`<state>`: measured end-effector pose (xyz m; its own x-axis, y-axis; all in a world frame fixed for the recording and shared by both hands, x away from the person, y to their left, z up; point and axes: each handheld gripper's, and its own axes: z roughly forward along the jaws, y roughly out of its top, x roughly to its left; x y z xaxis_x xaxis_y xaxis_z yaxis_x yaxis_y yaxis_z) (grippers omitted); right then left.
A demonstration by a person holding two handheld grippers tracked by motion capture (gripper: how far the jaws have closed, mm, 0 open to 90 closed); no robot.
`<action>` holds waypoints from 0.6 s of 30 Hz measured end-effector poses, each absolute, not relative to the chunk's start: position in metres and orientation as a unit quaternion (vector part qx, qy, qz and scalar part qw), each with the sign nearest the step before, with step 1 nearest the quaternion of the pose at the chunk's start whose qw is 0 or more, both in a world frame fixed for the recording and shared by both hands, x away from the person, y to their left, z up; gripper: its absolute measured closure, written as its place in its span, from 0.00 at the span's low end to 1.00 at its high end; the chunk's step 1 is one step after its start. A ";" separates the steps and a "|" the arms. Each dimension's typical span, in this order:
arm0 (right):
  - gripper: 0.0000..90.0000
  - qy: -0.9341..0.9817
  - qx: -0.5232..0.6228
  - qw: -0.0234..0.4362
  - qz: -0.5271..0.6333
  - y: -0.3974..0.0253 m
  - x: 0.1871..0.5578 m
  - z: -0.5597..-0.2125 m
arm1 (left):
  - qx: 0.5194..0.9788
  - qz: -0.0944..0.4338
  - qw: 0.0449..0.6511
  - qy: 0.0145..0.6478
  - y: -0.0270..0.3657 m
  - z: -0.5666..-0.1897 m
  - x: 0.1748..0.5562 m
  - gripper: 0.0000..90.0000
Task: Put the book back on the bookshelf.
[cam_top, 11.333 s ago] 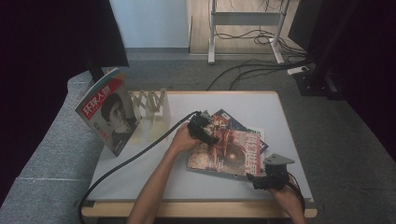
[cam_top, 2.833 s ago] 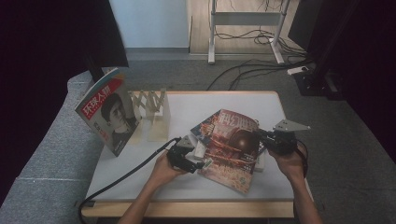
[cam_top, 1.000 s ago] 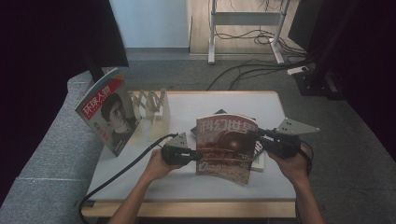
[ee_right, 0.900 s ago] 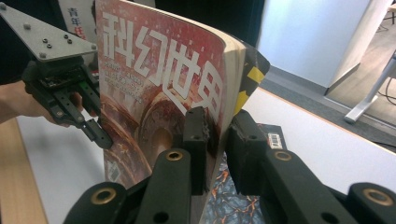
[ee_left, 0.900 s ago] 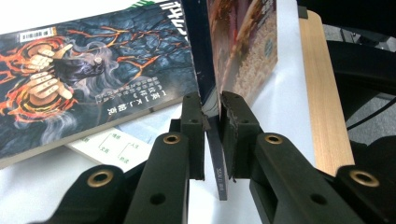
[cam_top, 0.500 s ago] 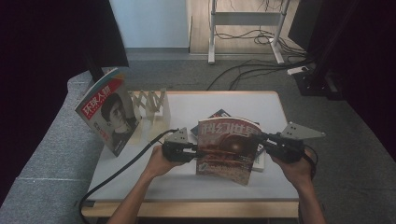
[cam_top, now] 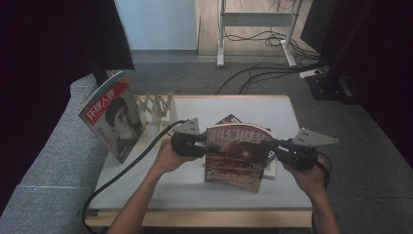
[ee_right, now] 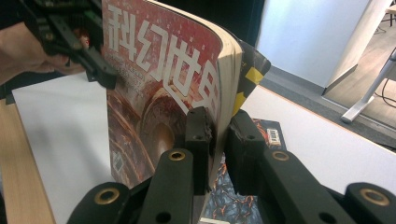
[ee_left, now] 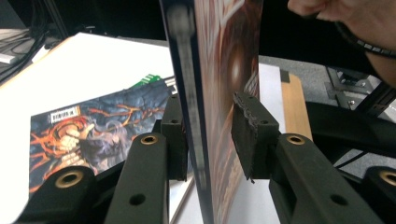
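The thick red-covered magazine with large pale characters across its top (cam_top: 236,156) stands upright above the middle of the white tabletop (cam_top: 214,109), held between the two tools, its lower edge close over the table. The right gripper (cam_top: 275,145) is clamped on the magazine's right edge; in the right gripper view its jaws pinch the page block just under the curled top corner (ee_right: 212,84). The left gripper (cam_top: 203,145) meets the opposite edge, and in the left gripper view its jaws (ee_left: 210,140) straddle that edge with a gap showing at the nearer pad, so they are not pressed tight. Flat on the table behind lies a dark magazine with orange artwork (ee_left: 98,126). Further left, a wooden accordion rack (cam_top: 156,108) holds an upright magazine with a portrait cover (cam_top: 113,119).
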<state>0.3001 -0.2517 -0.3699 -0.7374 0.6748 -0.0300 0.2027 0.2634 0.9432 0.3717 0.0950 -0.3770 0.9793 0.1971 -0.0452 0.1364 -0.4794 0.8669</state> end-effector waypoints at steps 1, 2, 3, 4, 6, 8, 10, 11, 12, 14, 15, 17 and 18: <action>0.87 0.764 0.287 0.221 0.534 -0.251 0.300 -0.370 | 0.860 0.030 0.500 0.097 0.094 -0.374 0.373 0.74; 0.87 0.765 0.286 0.221 0.533 -0.251 0.300 -0.369 | 0.861 0.031 0.499 0.096 0.092 -0.371 0.373 0.74; 0.87 0.765 0.285 0.222 0.533 -0.251 0.300 -0.369 | 0.861 0.031 0.499 0.095 0.090 -0.367 0.374 0.74; 0.87 0.766 0.284 0.223 0.532 -0.250 0.300 -0.369 | 0.860 0.033 0.500 0.094 0.089 -0.365 0.375 0.74; 0.87 0.766 0.283 0.223 0.532 -0.250 0.300 -0.369 | 0.860 0.038 0.501 0.093 0.086 -0.360 0.376 0.74; 0.87 0.767 0.282 0.224 0.531 -0.250 0.300 -0.368 | 0.861 0.046 0.499 0.090 0.082 -0.354 0.378 0.74; 0.87 0.768 0.282 0.223 0.531 -0.250 0.300 -0.368 | 0.861 0.050 0.499 0.091 0.080 -0.352 0.378 0.75; 0.87 0.768 0.282 0.223 0.531 -0.250 0.300 -0.368 | 0.860 0.052 0.499 0.092 0.079 -0.350 0.379 0.76; 0.87 0.768 0.282 0.223 0.530 -0.250 0.300 -0.368 | 0.860 0.056 0.498 0.092 0.078 -0.348 0.379 0.78; 0.87 0.768 0.282 0.223 0.530 -0.250 0.300 -0.368 | 0.864 0.073 0.489 0.092 0.076 -0.345 0.378 0.83; 0.87 0.768 0.282 0.223 0.530 -0.250 0.300 -0.368 | 0.864 0.073 0.489 0.092 0.076 -0.345 0.378 0.85; 0.86 0.768 0.283 0.222 0.530 -0.250 0.300 -0.368 | 0.865 0.075 0.490 0.086 0.076 -0.345 0.376 0.89; 0.86 0.768 0.284 0.222 0.530 -0.251 0.300 -0.369 | 0.864 0.065 0.493 0.080 0.076 -0.345 0.375 0.90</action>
